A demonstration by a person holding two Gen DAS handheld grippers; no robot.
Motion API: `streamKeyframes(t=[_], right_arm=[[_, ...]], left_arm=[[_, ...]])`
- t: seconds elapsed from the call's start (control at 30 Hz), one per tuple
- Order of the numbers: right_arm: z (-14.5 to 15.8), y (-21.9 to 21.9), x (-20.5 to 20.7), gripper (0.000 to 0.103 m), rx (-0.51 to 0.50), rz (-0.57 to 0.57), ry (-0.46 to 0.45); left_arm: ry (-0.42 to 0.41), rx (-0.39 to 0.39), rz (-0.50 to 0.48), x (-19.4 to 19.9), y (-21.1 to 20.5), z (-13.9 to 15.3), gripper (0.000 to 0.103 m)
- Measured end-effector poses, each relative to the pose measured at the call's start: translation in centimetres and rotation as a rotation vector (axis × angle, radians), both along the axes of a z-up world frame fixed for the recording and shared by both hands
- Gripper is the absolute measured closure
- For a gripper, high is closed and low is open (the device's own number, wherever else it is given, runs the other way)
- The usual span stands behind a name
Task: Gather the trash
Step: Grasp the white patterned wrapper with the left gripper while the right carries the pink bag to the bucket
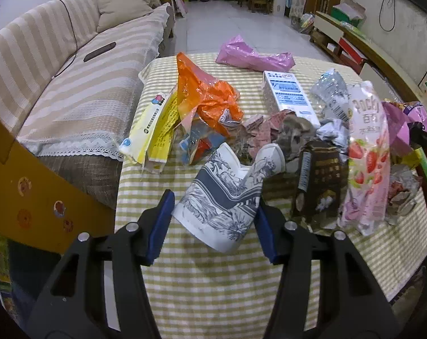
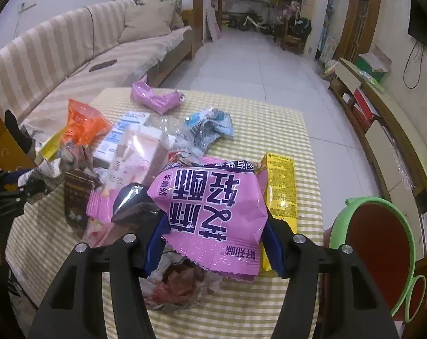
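Left gripper [image 1: 214, 220]: clamped on crushed paper cup [image 1: 227, 195], pads pressing both sides, over checked tablecloth [image 1: 213, 296]
Right gripper [image 2: 213, 240]: clamped on pink snack bag [image 2: 213, 212], lifted above crumpled wrappers [image 2: 179, 282]
Other trash: orange bag [image 1: 207, 96], milk carton [image 1: 286, 96], yellow box [image 2: 281, 189] on table
Bin [image 2: 380, 245]: red, green rim, just right of table

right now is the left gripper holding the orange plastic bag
No, the left gripper is clamped on a crushed paper cup with a grey-blue print, while the orange plastic bag lies farther back on the checked tablecloth.
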State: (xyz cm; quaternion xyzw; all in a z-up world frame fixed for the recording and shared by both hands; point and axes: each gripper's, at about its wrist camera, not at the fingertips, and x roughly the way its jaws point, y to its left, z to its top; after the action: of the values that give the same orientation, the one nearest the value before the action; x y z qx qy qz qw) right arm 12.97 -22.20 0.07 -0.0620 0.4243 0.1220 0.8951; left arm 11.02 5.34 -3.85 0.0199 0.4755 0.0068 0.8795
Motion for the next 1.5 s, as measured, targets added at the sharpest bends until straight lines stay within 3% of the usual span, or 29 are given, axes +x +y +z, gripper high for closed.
streamKeyframes(t=[0.37,0.87,1.27,1.5], right_arm=[[3.8,0.0,-2.4,0.045,0.023,0.0,-0.091],[6.3,-1.5,-4.9,0.045,0.087,-0.03,-0.144],[7.6,-7.0,-6.1,0.045,0.122,-0.142,-0.198],[7.8,-12.8,-6.9,0.045,0.129,-0.255,-0.216]], left_arm=[[-0.07,-0.068,0.047,-2.9,0.7,3.5,0.051],[-0.144,-0.104,0.004,-4.1,-1.5,8.2,0.051],[-0.166,-0.136,-0.129,-2.0,-8.3,10.6,0.051],[-0.166,-0.175,-0.251,0.3,-15.2,11.8,0.051]])
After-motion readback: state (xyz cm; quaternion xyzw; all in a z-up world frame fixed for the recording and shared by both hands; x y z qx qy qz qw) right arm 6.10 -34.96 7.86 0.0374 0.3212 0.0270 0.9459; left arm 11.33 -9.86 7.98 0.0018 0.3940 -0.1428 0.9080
